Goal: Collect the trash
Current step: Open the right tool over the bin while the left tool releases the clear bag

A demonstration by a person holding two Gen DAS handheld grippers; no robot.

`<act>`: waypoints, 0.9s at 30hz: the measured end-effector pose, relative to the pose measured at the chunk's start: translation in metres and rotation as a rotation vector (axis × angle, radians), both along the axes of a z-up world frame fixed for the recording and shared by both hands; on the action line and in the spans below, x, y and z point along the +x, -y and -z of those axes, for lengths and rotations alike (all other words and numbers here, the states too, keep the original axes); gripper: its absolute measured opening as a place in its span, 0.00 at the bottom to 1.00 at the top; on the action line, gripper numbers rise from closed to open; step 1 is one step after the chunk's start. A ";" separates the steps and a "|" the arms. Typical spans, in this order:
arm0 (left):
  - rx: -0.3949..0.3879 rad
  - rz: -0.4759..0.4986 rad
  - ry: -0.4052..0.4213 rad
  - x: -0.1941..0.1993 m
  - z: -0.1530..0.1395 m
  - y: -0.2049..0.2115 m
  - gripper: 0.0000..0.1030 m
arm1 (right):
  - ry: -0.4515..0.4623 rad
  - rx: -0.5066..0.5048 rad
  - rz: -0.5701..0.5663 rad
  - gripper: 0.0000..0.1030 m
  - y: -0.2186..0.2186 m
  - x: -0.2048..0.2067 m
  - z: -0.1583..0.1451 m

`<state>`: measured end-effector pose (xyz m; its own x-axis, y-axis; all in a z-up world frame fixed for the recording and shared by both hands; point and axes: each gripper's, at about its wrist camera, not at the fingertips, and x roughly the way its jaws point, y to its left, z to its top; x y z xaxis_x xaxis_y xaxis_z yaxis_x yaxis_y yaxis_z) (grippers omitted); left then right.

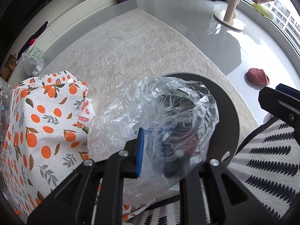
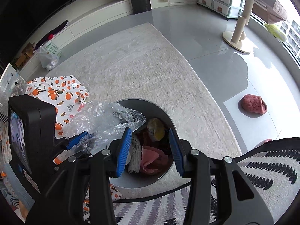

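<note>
A round dark bin [image 2: 165,112] stands on the beige carpet, with yellow, pink and white trash inside. A crumpled clear plastic bag [image 1: 131,112] drapes over its left rim [image 1: 225,101]. My left gripper [image 1: 173,146] points down at it. Its jaws stand apart with the bag loose between them, and the right finger is hidden behind the plastic. In the right wrist view the left gripper [image 2: 84,138] sits at the bin's left edge under the plastic bag [image 2: 105,116]. My right gripper [image 2: 150,151] hangs open over the bin's mouth with nothing between its blue pads [image 2: 123,150].
An orange-print cloth [image 1: 37,121] covers something left of the bin. A black-and-white striped fabric [image 2: 262,168] lies at the near right. A pink slipper [image 2: 253,105] rests on the grey floor. Another filled plastic bag [image 2: 48,58] stands by the far-left cabinet. A cream post base [image 2: 238,41] stands at the back right.
</note>
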<state>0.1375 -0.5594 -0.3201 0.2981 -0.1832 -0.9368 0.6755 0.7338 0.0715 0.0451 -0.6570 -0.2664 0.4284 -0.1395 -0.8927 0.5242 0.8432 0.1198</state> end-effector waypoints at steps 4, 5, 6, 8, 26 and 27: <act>-0.052 0.013 0.019 -0.005 -0.013 0.005 0.64 | 0.008 -0.017 0.006 0.39 0.001 -0.004 -0.009; -0.060 0.022 0.030 -0.007 -0.016 0.007 0.65 | 0.010 -0.020 0.009 0.39 0.002 -0.005 -0.012; -0.064 0.035 0.029 -0.008 -0.018 0.011 0.65 | 0.012 -0.023 0.012 0.39 0.003 -0.006 -0.014; -0.075 0.052 0.029 -0.012 -0.021 0.019 0.65 | 0.016 -0.030 0.019 0.39 0.005 -0.010 -0.018; -0.104 0.096 -0.025 -0.031 -0.031 0.020 0.65 | 0.023 -0.065 0.048 0.39 0.011 -0.030 -0.044; -0.103 0.086 -0.018 -0.029 -0.035 0.014 0.65 | 0.025 -0.068 0.042 0.39 0.008 -0.029 -0.047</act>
<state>0.1088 -0.5735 -0.2853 0.2606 -0.3024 -0.9169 0.7365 0.6763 -0.0137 0.0158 -0.6648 -0.2193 0.4430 -0.2174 -0.8698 0.5564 0.8274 0.0766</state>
